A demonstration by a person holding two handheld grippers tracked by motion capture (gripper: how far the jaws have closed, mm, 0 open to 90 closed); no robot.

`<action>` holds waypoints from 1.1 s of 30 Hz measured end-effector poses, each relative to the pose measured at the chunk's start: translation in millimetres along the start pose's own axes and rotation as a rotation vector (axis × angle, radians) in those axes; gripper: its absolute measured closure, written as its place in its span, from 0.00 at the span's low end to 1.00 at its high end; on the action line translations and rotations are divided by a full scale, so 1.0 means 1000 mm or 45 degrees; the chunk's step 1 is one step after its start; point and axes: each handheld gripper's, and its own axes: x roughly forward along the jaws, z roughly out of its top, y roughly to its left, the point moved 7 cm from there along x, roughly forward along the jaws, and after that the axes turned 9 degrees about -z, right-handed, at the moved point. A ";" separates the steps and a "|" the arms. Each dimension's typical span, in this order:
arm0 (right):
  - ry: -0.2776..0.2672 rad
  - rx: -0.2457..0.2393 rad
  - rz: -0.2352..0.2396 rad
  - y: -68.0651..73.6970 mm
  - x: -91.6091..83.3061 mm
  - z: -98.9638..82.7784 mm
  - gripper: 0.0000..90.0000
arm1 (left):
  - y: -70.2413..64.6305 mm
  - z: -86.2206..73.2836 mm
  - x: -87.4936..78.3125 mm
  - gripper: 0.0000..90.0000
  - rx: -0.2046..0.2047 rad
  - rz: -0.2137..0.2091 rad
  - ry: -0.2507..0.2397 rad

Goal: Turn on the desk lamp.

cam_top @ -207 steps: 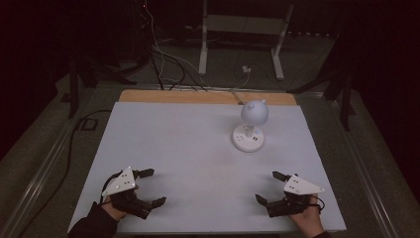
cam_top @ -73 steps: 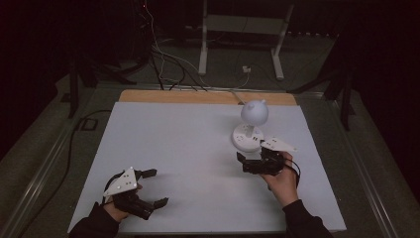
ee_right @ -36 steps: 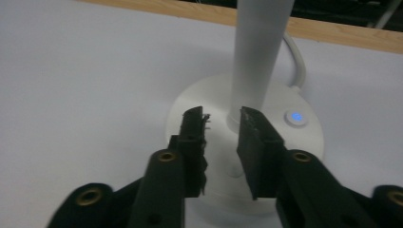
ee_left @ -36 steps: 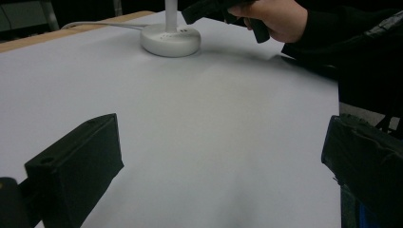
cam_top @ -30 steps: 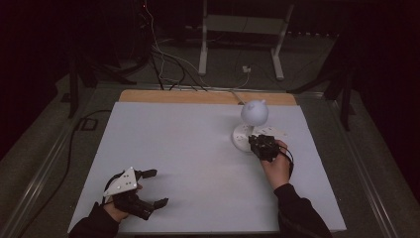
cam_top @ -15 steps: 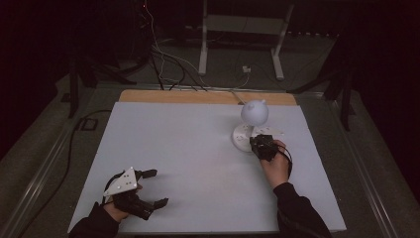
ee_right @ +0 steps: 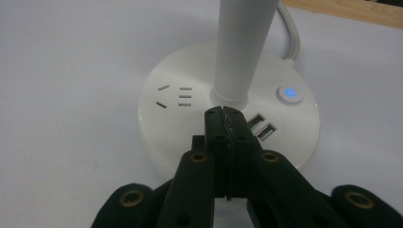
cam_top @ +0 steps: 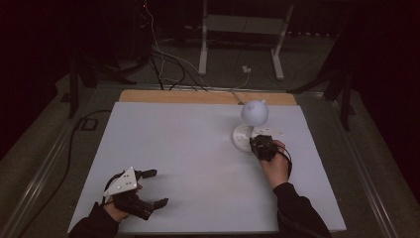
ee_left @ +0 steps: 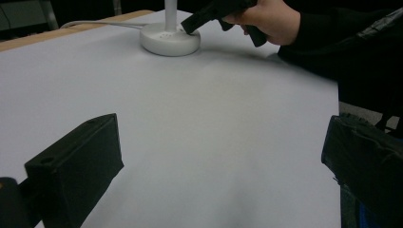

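The white desk lamp [cam_top: 250, 130] stands upright on the right half of the bench, toward the far edge, and its rounded head [cam_top: 254, 112] sits on top of a straight white stem [ee_right: 242, 45]. The round, flat base [ee_right: 166, 114] carries socket slots [ee_right: 175, 95] on its left, two USB ports [ee_right: 261, 126] in front of the stem, and a round button [ee_right: 289, 93] glowing blue on its right. A white cord [ee_right: 292, 33] leaves the back of the base toward the bench's wooden far edge.

Right claw [ee_right: 223, 114] closed; left claw [cam_top: 151, 188] spread.
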 end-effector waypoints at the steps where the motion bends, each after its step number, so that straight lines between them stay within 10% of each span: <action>1: -0.002 0.000 0.000 0.000 0.000 0.000 1.00 | 0.000 0.000 0.000 0.00 0.001 0.000 0.001; 20: -0.052 -0.005 -0.002 0.002 -0.001 0.001 1.00 | 0.000 0.000 0.000 0.00 -0.002 -0.006 0.002; 33: -0.181 0.013 0.128 0.006 -0.030 0.018 0.45 | 0.000 0.000 0.000 0.00 -0.001 -0.003 0.000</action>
